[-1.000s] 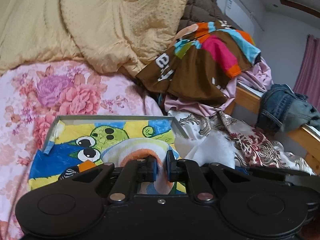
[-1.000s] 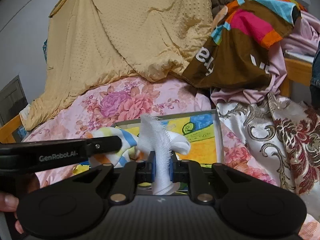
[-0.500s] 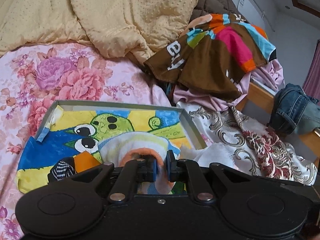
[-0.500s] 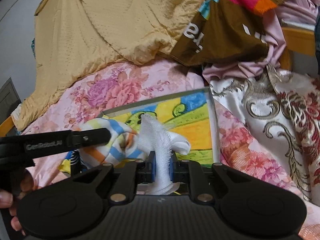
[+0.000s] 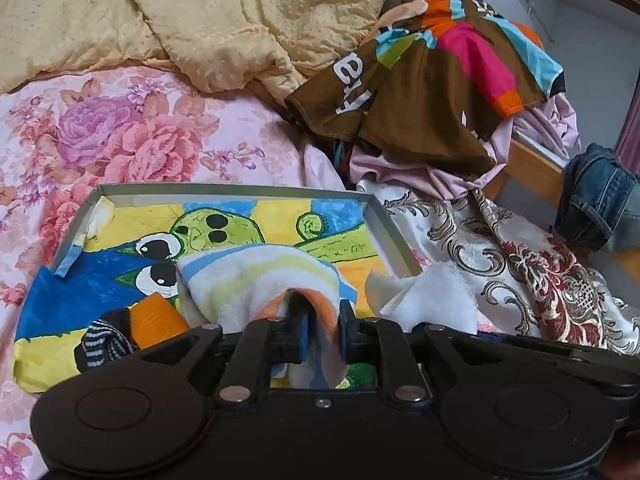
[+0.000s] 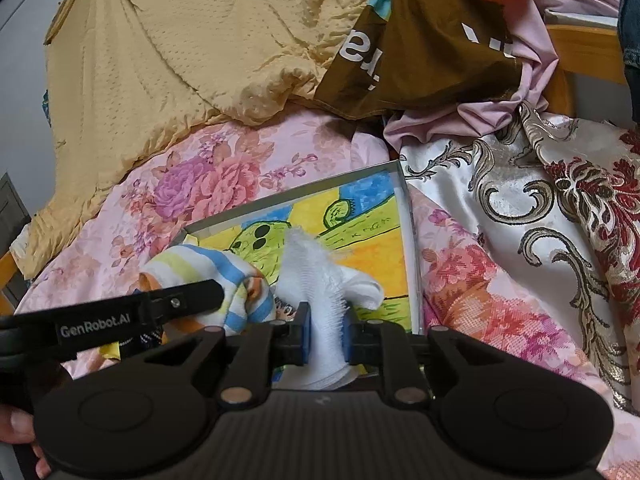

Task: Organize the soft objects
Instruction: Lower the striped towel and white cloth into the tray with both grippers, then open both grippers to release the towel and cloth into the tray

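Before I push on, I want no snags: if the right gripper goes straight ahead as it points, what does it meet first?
Probably the tray floor with its cartoon drawing: the right gripper, shut on the white cloth, points at it. Past the far rim lies the floral bedsheet. Depth is unclear.

The tray [image 5: 234, 190] floor lies bare across its upper band (the green cartoon face), open from above. Its lower middle is filled by the striped cloth [image 5: 256, 280], its lower left by a black-and-white sock [image 5: 102, 346]. To the right a white cloth [image 5: 432, 300] overlaps the rim; upper right, piled clothes [image 5: 424, 92] crowd close.
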Tool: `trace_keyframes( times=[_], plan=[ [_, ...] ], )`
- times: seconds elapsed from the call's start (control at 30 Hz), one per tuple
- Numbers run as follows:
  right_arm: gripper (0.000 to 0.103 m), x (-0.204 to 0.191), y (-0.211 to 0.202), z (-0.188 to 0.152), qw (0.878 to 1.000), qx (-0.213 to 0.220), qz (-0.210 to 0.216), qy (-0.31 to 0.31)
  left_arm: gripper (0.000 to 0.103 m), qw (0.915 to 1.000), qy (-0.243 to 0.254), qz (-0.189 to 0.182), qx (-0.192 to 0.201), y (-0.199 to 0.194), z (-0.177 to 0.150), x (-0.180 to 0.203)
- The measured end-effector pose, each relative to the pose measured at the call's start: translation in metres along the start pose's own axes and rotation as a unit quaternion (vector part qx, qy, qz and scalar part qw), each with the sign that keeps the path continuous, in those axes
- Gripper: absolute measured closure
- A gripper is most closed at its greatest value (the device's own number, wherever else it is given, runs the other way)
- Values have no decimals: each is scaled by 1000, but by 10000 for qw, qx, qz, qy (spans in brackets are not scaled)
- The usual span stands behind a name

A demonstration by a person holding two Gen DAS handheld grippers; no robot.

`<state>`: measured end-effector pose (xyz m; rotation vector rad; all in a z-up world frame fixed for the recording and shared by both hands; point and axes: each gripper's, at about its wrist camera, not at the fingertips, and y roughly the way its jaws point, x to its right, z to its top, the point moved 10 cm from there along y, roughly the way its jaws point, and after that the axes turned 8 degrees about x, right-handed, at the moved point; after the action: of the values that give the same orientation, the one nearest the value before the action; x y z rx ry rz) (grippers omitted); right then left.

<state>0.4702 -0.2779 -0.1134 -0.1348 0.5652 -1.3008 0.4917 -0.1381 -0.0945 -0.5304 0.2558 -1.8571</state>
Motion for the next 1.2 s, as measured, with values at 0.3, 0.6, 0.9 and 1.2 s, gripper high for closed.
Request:
trace_keyframes(
  times=[0.3,0.6,0.9,1.2],
  plan=[
    [66,3,0,3,10000,54,35,71,73,9999,49,65,-82,5,-8,1],
    [52,3,-5,5,9999,101,35,92,46,9998,61,152,-132,-2,-13,-3],
    [37,0,-16,13,9996,281,45,39,32,9994,32,354,-36,-21,-10,-14],
    [23,-3,-31,23,9989,467,75,19,19,9978,-67,605,259,-51,4,-28]
  ],
)
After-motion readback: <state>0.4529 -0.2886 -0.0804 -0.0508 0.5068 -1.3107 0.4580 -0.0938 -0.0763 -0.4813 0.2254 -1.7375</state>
